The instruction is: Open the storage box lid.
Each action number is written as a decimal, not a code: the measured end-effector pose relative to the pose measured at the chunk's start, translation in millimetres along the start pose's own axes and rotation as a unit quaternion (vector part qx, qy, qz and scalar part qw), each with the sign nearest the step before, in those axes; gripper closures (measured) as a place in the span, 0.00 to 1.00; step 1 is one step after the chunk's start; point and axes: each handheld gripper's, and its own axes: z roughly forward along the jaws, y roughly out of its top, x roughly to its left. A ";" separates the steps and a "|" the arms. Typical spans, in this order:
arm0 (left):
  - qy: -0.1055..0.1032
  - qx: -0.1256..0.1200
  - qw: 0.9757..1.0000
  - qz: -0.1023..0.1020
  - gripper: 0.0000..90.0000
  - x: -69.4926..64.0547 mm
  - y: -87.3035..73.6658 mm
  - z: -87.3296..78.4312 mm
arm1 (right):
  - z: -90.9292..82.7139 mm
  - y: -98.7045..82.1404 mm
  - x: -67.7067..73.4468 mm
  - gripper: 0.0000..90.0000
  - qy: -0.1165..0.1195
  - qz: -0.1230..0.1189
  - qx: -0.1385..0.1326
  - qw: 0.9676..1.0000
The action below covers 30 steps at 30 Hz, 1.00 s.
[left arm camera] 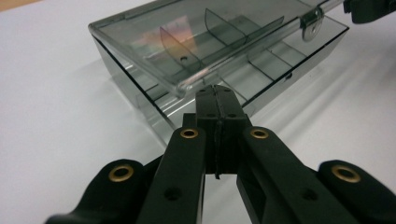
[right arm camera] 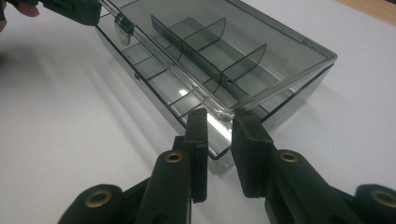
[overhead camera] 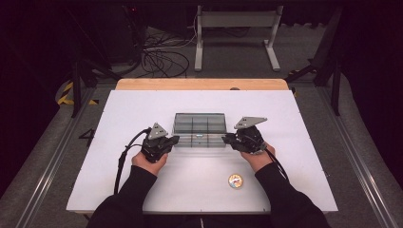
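High view shows a smoky clear plastic box [overhead camera: 199, 129] at the middle of the white tabletop [overhead camera: 142, 104], with a gripper at each end of its near long side. The left gripper [left arm camera: 218, 100] has its jaws pressed fully together, their tips just at the front corner of the box under the lid's edge; nothing shows between the pads. The right gripper [right arm camera: 219, 122] has its jaws a narrow gap apart around the opposite front corner of the lid [right arm camera: 261, 60], and I cannot tell whether the pads press on it. Flanking the box this way likely serves to steady it while the lid is worked near the small metal latch [left arm camera: 309, 29]. Thin dividers split the box into compartments, which look empty. A small round badge [overhead camera: 235, 181] lies nearer the person than the box.
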 end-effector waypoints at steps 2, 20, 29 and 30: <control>0.001 -0.004 1.000 0.000 1.00 -0.5 0.5 -0.1 | -0.3 -0.2 -0.3 0.84 0.000 0.001 0.001 1.000; 0.000 -0.023 1.000 0.002 0.97 -0.4 5.1 -1.1 | 1.7 16.7 -4.0 0.32 -0.039 -0.046 0.012 0.998; -0.001 -0.021 1.000 0.003 0.97 -0.6 4.8 -0.5 | 3.8 20.7 -5.2 0.34 -0.045 -0.053 0.005 0.998; 0.000 -0.022 1.000 0.002 0.97 -0.8 4.8 -0.2 | 3.3 21.0 -5.2 0.34 -0.046 -0.055 0.004 0.997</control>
